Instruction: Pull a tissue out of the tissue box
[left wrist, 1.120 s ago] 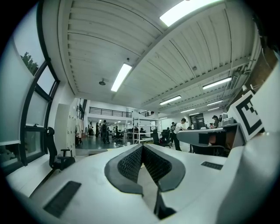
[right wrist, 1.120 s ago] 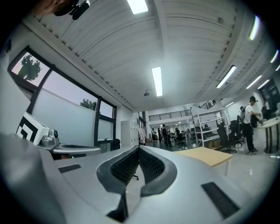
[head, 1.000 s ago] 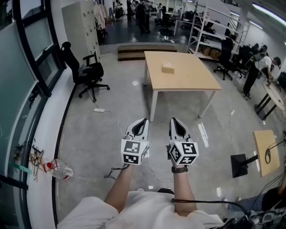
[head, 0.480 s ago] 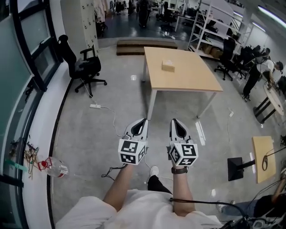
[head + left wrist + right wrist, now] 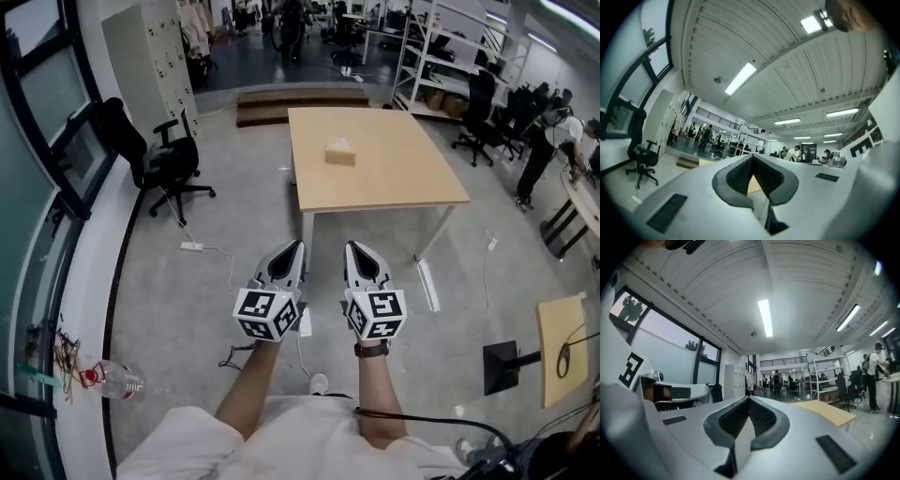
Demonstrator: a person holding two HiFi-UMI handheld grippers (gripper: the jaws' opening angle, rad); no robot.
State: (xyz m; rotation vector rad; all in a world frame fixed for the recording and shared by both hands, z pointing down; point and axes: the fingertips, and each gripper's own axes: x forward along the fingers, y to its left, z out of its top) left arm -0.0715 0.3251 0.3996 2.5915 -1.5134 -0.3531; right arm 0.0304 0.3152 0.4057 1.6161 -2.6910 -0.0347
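Wooden table (image 5: 412, 183) carries the tissue box (image 5: 340, 152) nearer its left edge, well ahead of both grippers. Left gripper (image 5: 292, 249) and right gripper (image 5: 353, 247) are closed and empty. Tissue will likely be light, soft and easily torn, so pinch the top tuft.

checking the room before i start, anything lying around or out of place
A clear plastic bottle lies tipped on its side at the head view's lower left, like litter. The tissue box sits upright on the table, nothing odd there.
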